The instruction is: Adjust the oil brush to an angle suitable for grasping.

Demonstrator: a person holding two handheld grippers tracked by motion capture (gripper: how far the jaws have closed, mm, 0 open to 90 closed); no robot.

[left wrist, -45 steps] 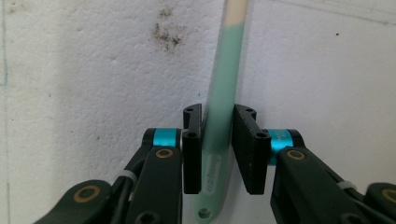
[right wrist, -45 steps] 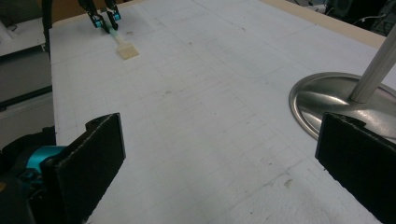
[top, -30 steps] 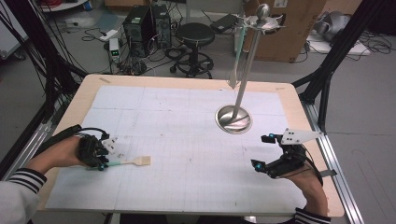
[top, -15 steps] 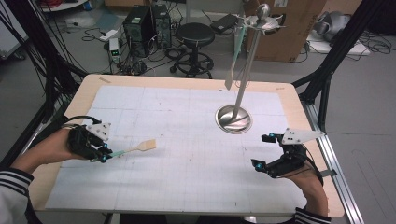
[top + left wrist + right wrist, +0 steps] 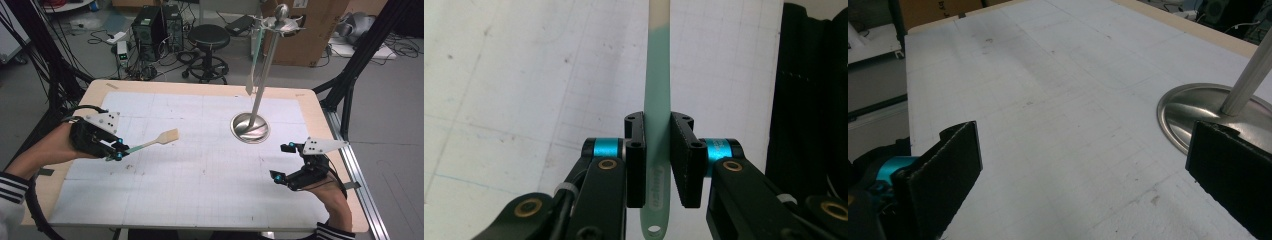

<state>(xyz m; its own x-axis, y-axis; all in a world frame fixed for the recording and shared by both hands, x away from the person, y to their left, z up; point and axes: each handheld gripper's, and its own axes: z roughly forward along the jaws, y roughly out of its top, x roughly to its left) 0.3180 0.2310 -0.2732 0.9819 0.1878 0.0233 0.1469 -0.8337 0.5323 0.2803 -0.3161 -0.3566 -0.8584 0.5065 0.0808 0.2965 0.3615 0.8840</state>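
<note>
Over the white gridded worktop (image 5: 210,170), our left claw (image 5: 119,150) has lifted the mint-handled wooden spatula (image 5: 152,142), clamped tight, ready for the steel rack (image 5: 260,85); our right claw (image 5: 285,162) waits wide apart.

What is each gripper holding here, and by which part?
The left gripper clamps a spatula by the mint-green handle near its hole end. The right gripper is open and holds nothing.

Only text seen: faint embossed lettering on the mint spatula handle (image 5: 657,185), left gripper view, running along the handle between the jaws just above the hanging hole. Too soft/blurred to read. Cardboard box (image 5: 320,35) behind the table, high view: no legible print.
</note>
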